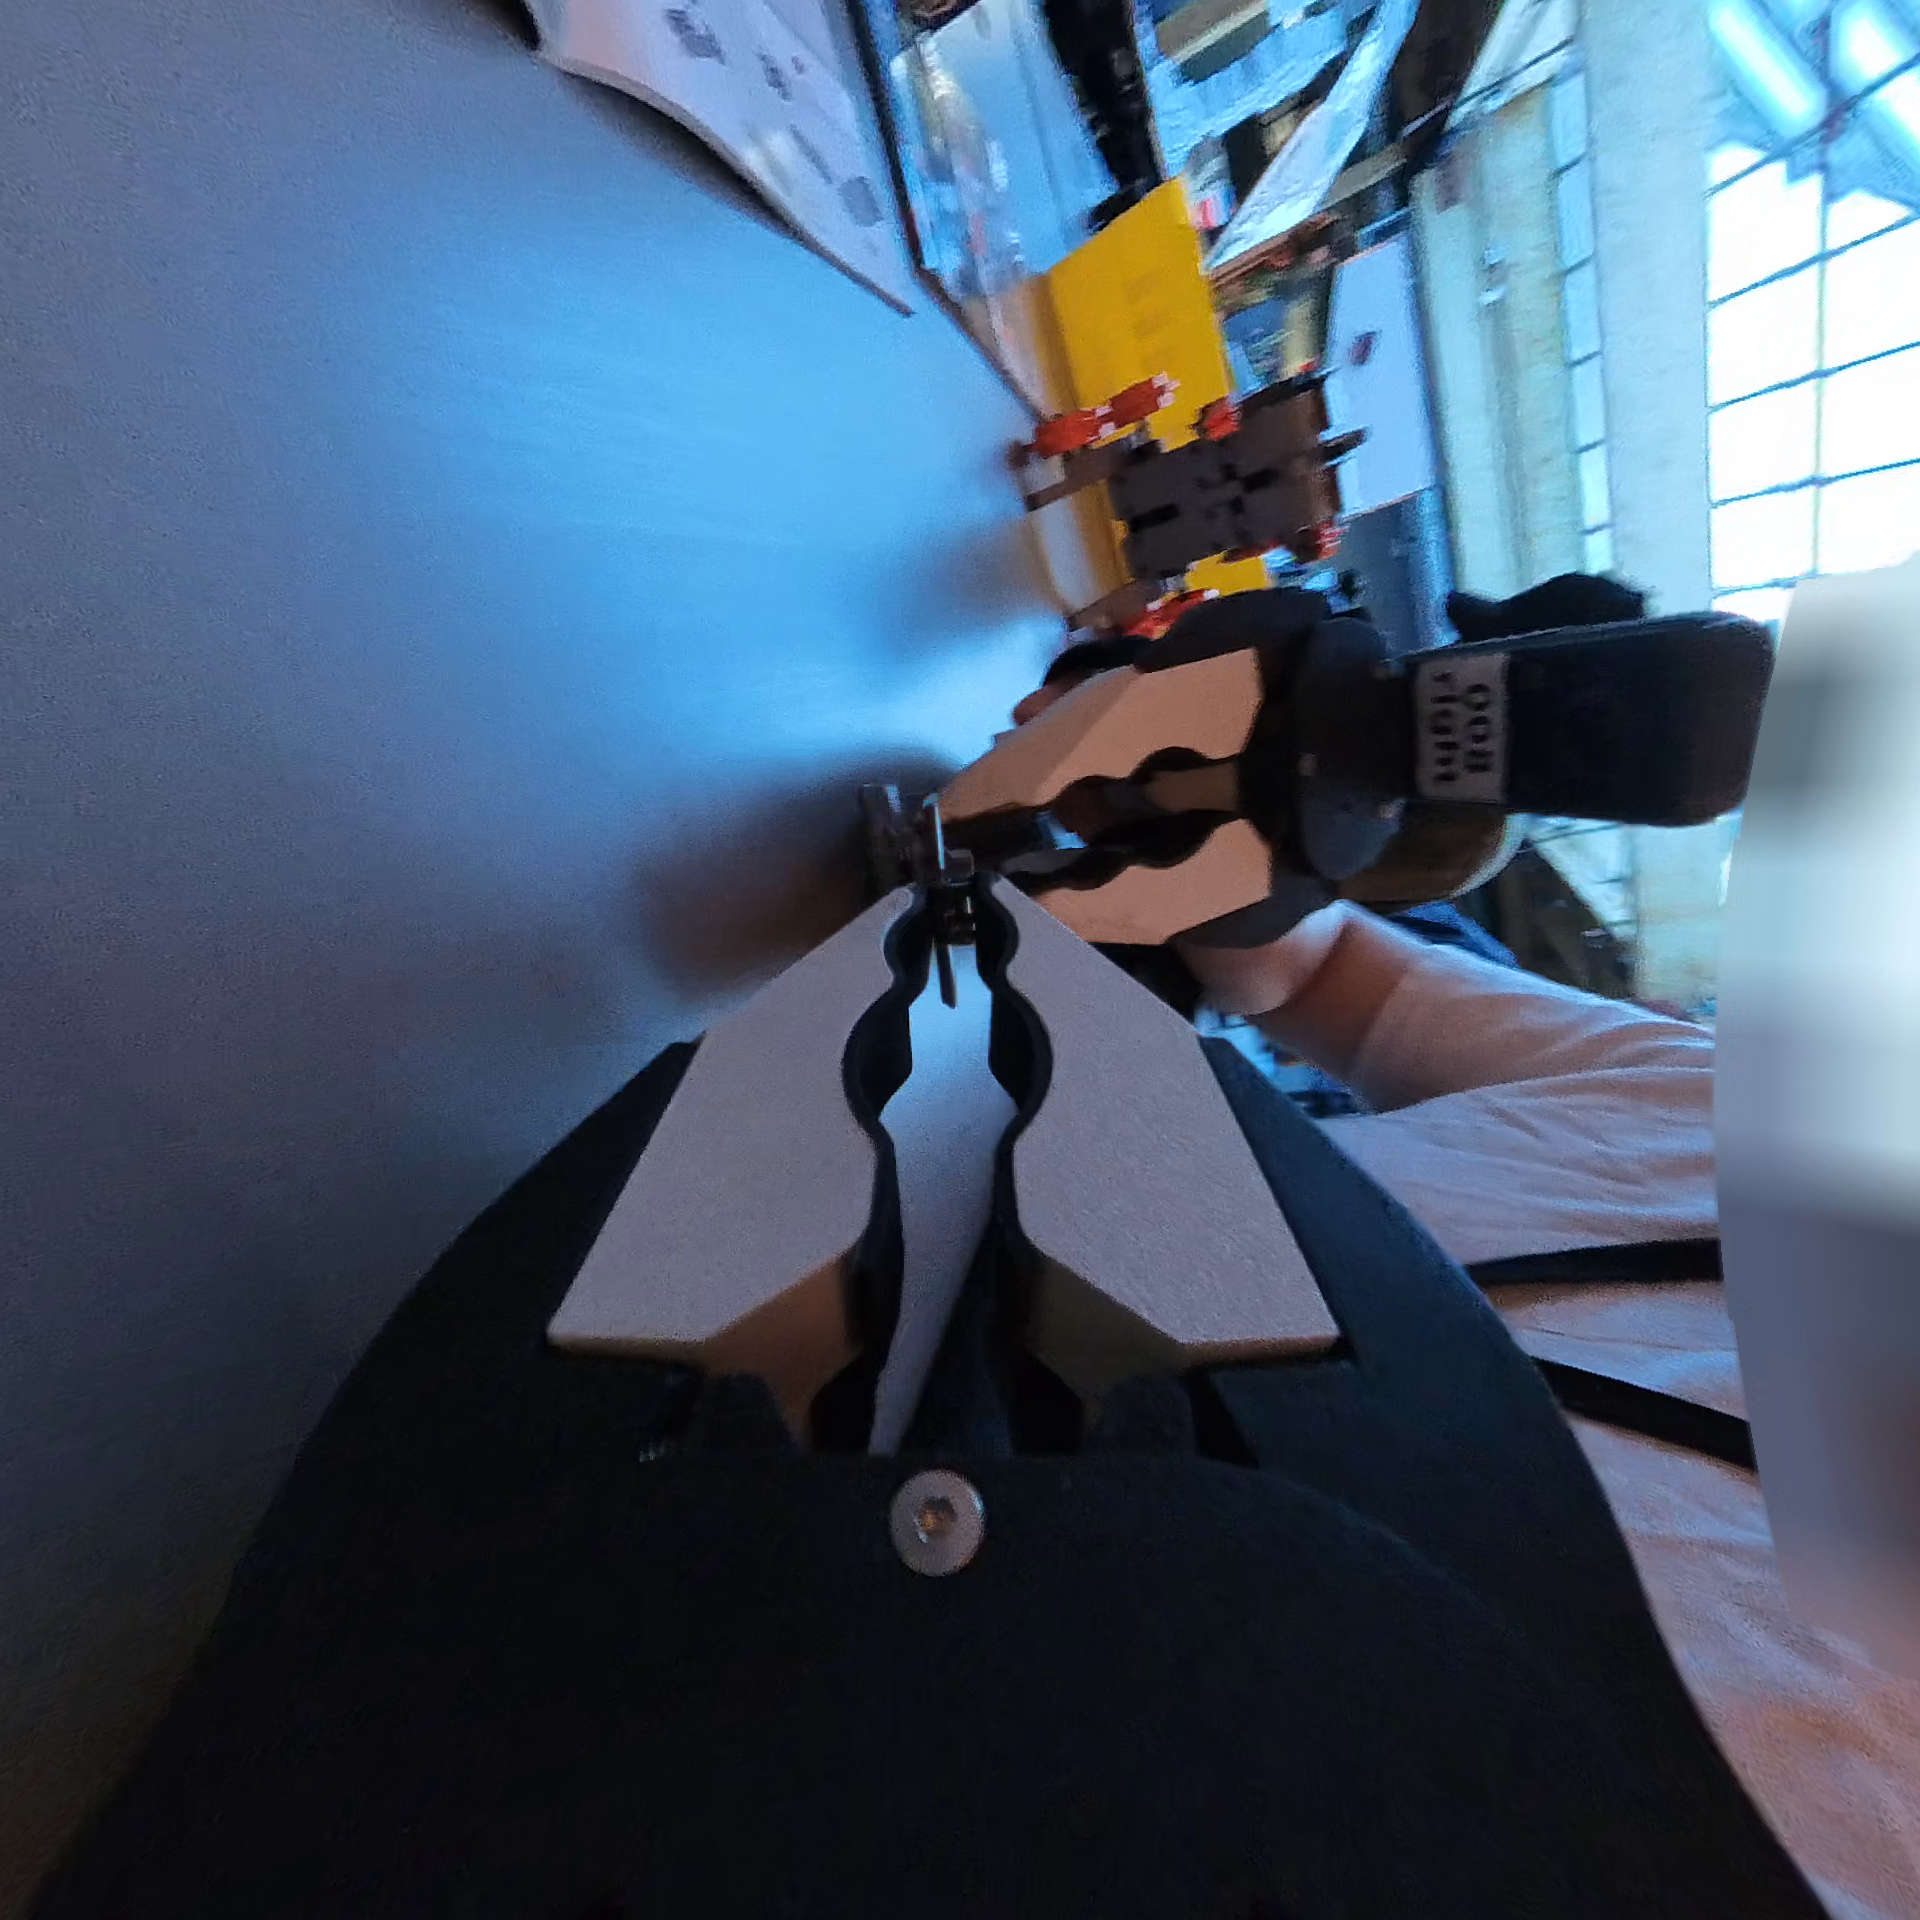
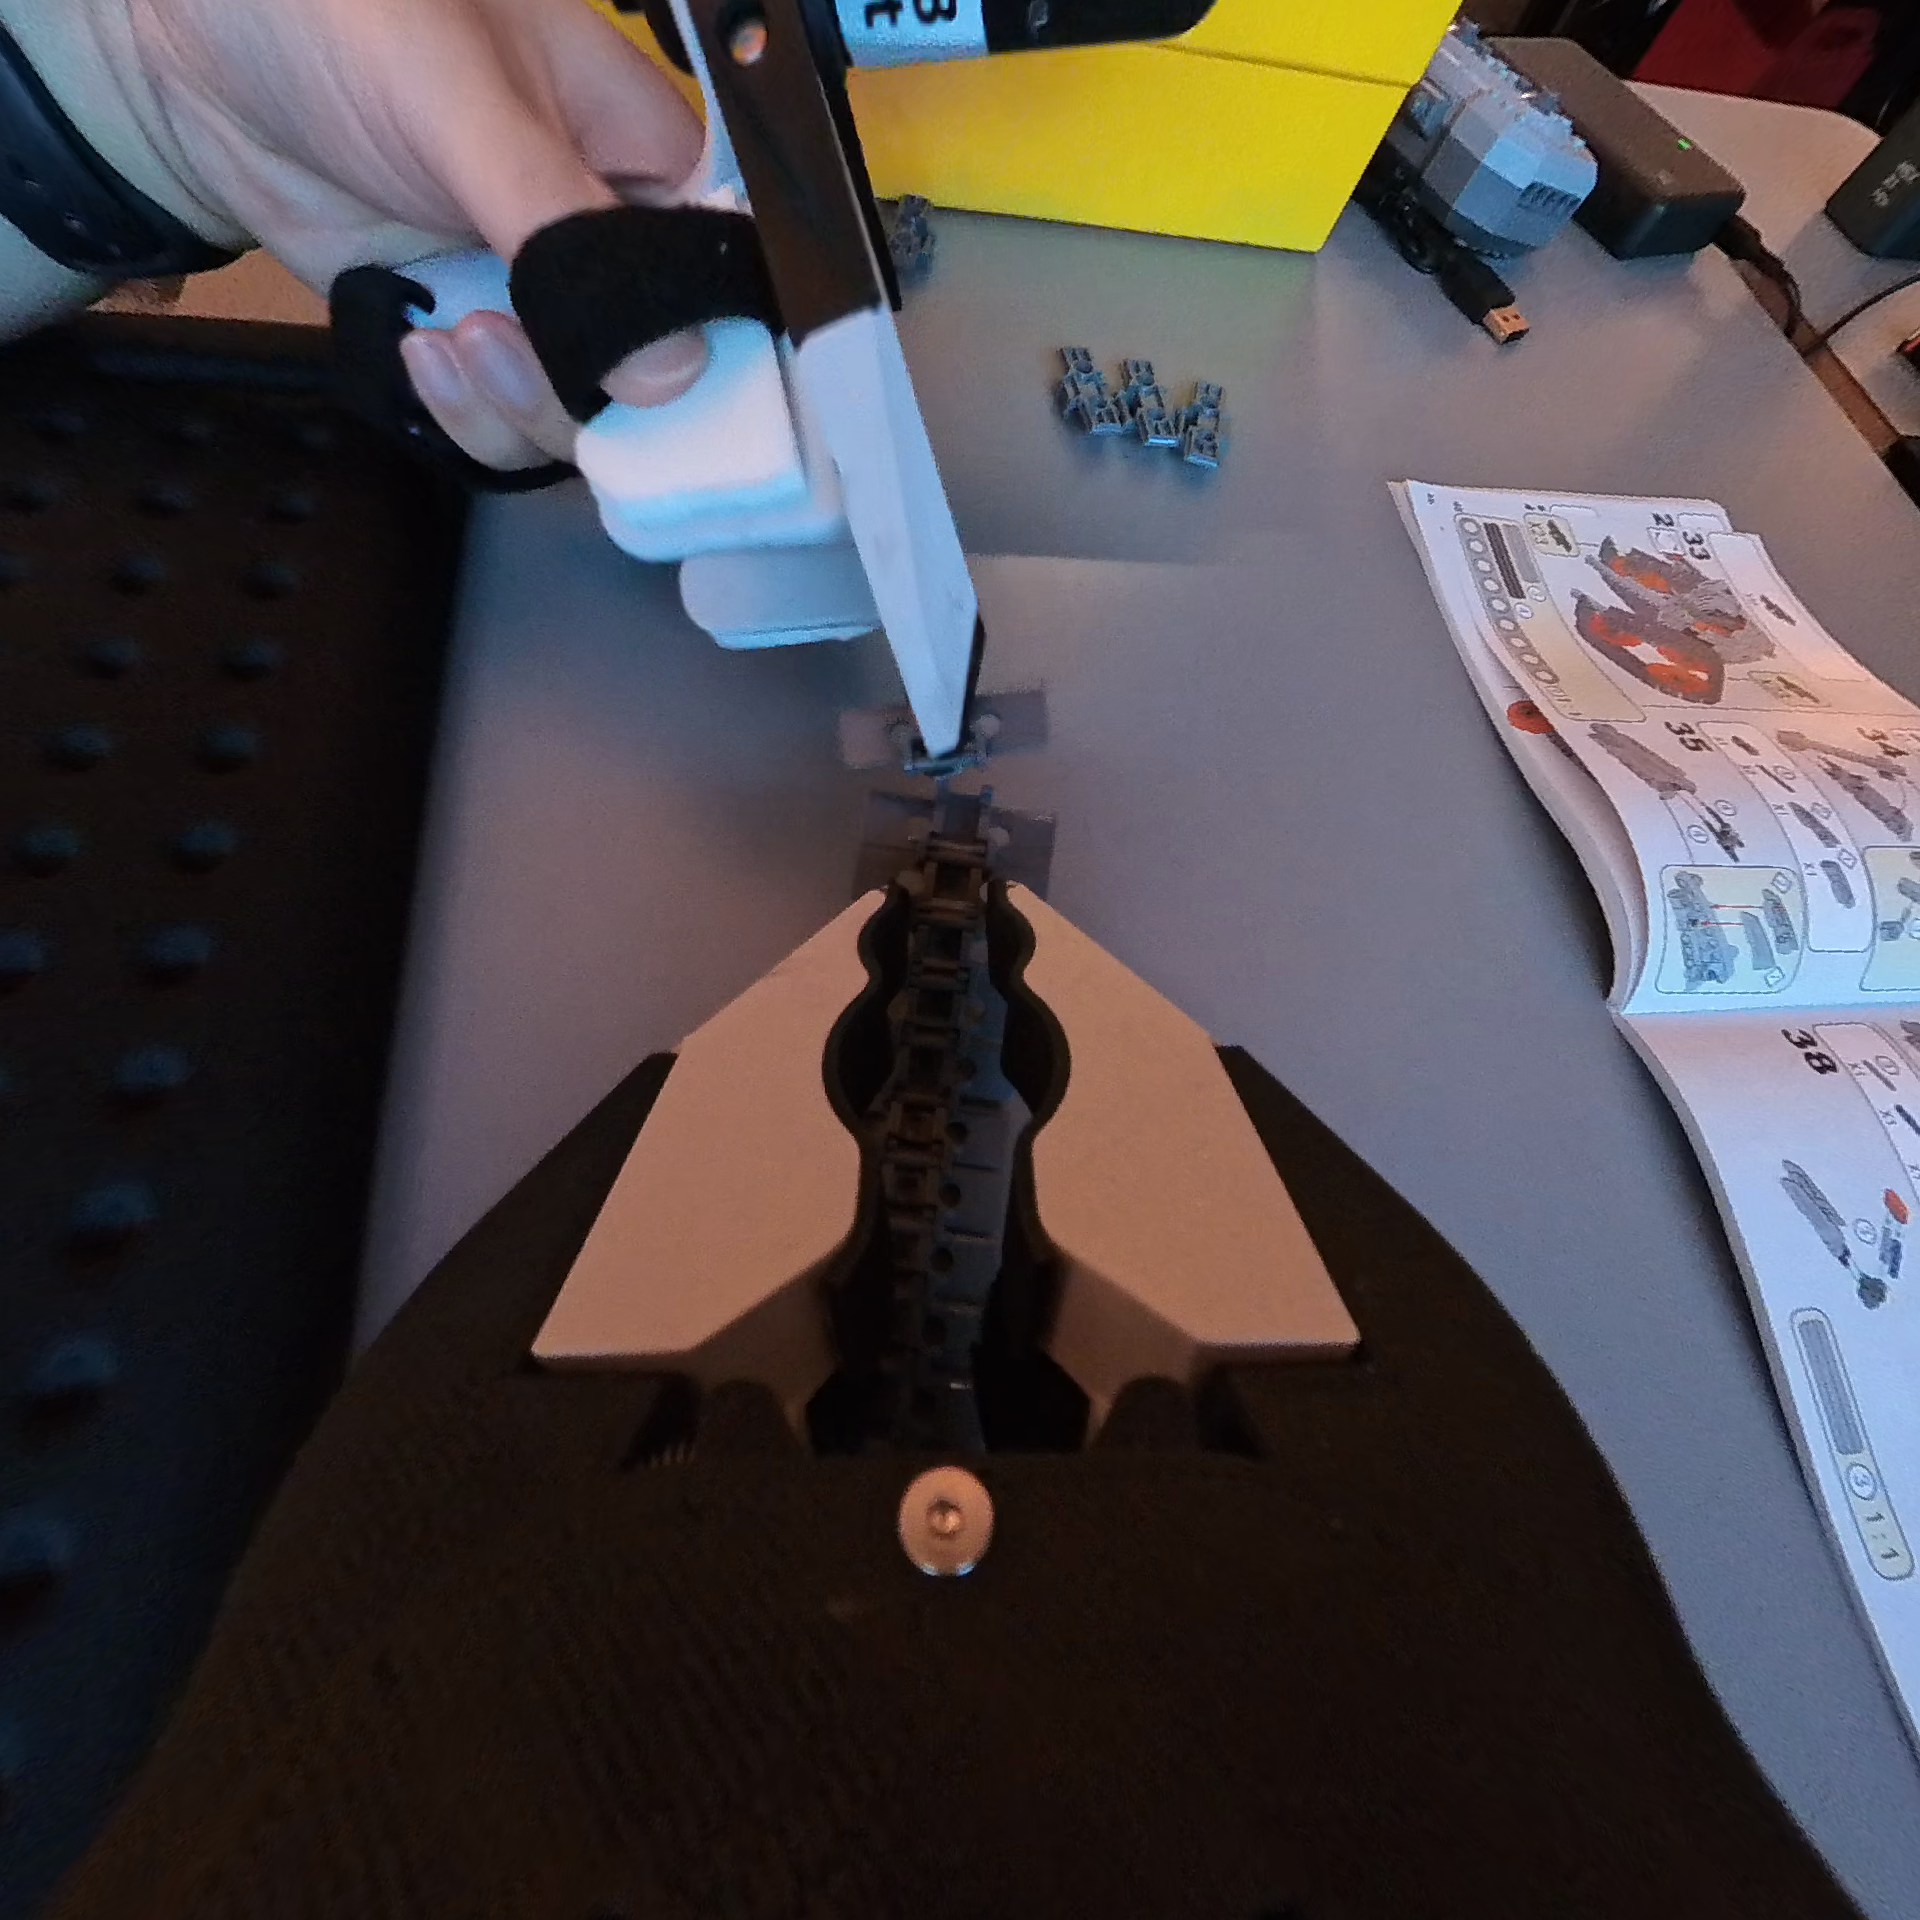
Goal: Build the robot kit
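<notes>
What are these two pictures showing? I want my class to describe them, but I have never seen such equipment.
A person holds two hand-held grippers, each with a camera looking along its two fingers. The right wrist view shows the right gripper shut on a dark chain of toy track links. The left gripper comes in from above, shut on a single link at the chain's end. The left wrist view shows this meeting sideways. On the grey table lie loose grey links, an open instruction booklet and a yellow box.
</notes>
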